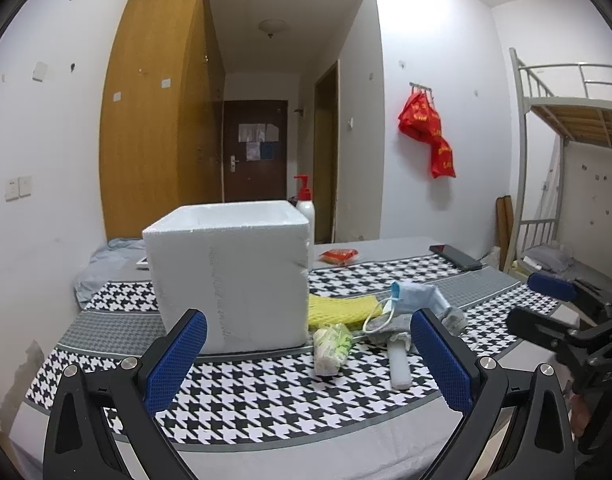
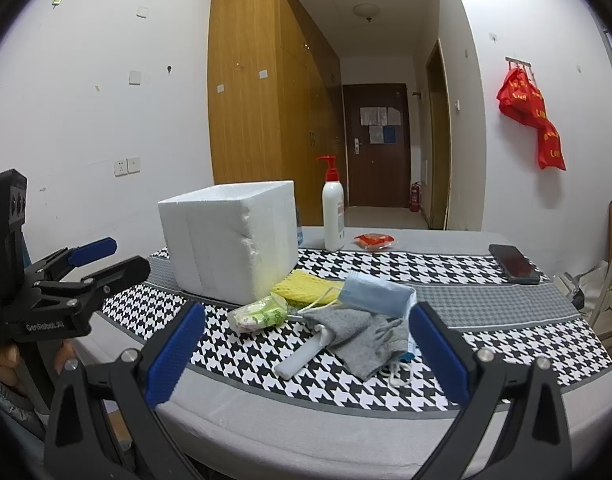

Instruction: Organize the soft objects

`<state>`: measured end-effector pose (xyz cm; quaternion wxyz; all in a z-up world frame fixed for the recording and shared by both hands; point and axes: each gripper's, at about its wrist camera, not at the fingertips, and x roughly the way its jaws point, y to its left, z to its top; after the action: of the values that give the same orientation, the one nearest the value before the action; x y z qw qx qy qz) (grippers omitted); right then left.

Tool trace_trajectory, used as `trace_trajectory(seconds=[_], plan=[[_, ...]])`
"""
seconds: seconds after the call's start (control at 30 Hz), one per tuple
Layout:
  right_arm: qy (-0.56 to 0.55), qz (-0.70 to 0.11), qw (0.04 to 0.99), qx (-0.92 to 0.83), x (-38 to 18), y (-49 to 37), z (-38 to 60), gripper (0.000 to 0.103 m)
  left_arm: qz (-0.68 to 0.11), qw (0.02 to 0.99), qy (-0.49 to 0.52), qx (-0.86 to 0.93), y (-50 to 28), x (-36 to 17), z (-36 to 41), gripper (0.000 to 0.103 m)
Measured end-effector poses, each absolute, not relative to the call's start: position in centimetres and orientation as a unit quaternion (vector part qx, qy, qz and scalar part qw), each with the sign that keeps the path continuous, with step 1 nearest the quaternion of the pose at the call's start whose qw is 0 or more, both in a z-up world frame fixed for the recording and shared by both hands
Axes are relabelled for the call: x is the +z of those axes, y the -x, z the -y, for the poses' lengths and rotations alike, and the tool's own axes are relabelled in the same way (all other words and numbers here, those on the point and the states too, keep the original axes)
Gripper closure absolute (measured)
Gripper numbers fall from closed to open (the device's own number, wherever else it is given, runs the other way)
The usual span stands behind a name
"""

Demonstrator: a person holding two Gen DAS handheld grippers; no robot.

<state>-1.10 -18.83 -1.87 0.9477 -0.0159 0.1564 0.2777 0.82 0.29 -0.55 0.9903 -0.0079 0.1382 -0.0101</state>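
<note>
Grey cloth (image 2: pixel 362 340), blue mask (image 2: pixel 376 290), open foam box (image 2: pixel 230 236), contents hidden

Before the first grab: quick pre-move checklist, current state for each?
1. Left gripper open and empty: ok, jaws wide, nothing between them.
2. Right gripper open and empty: ok.
3. Foam box upright, top open: ok; what is inside: cannot tell.
4. Soft items reachable: ok, blue face mask, grey cloth, yellow foam net and plastic-wrapped bundle lie beside the box on the cloth.
5. Items separate: not ok, mask overlaps the grey cloth, and the white tube is partly under it.
6. Phone clear of the pile: ok.
</note>
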Motion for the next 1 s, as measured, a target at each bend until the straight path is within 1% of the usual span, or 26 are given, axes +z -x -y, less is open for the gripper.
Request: trace_trajectory(seconds=[0.5, 1.0], plan=[[0.011, -0.162, 0.949, 0.27, -1.7, 0.8, 18.9, 0.0, -0.15, 0.988, 0.024, -0.008, -1.6, -0.5, -1.1, 0.001], [0.007, -0.159, 0.952, 0.26, -1.6, 0.5, 19.4, 0.0, -0.137, 0.991, 0.002, 0.003, -1.9, 0.0, -0.8, 0.001]])
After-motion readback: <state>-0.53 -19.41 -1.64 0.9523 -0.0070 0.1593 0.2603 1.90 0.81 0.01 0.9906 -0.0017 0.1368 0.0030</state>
